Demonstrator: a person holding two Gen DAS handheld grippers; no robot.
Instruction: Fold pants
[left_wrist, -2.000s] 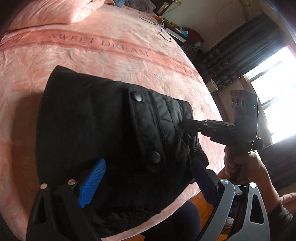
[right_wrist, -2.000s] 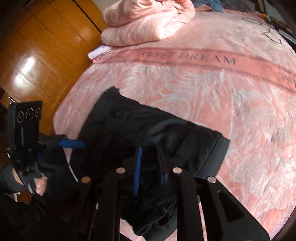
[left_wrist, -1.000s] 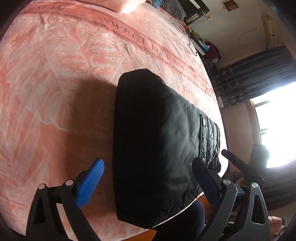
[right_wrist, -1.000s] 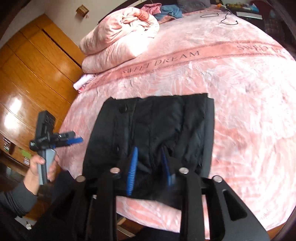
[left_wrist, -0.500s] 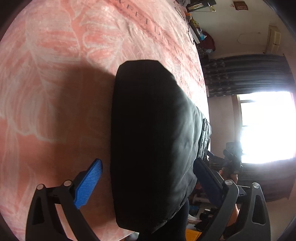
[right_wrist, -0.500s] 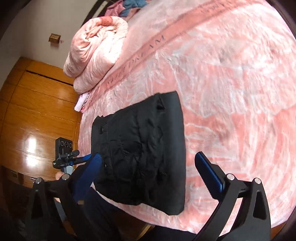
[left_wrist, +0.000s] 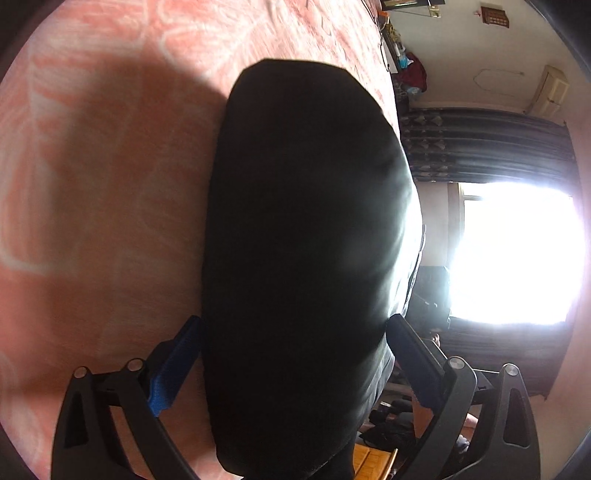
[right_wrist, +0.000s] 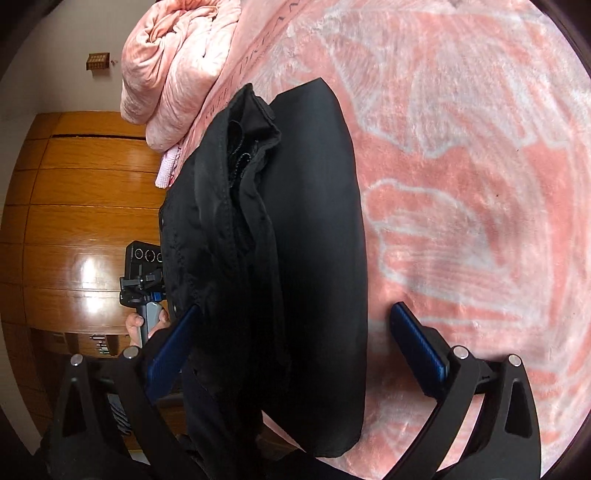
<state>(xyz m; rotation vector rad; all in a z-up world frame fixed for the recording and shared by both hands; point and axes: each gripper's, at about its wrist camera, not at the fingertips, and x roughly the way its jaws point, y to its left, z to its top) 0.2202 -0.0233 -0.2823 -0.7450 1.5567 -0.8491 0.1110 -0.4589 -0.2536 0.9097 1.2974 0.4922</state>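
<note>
Black folded pants (right_wrist: 295, 258) sit between both wide-open tools (left_wrist: 295, 354) (right_wrist: 295, 339); the loose waistband at 11 o'clock may unfold if nudged

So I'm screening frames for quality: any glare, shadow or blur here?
Left wrist view: the window is blown out white, the black pants lose detail, and a dark shadow covers the blanket. Right wrist view: evenly lit, slight blur, strong fisheye curvature.
</note>
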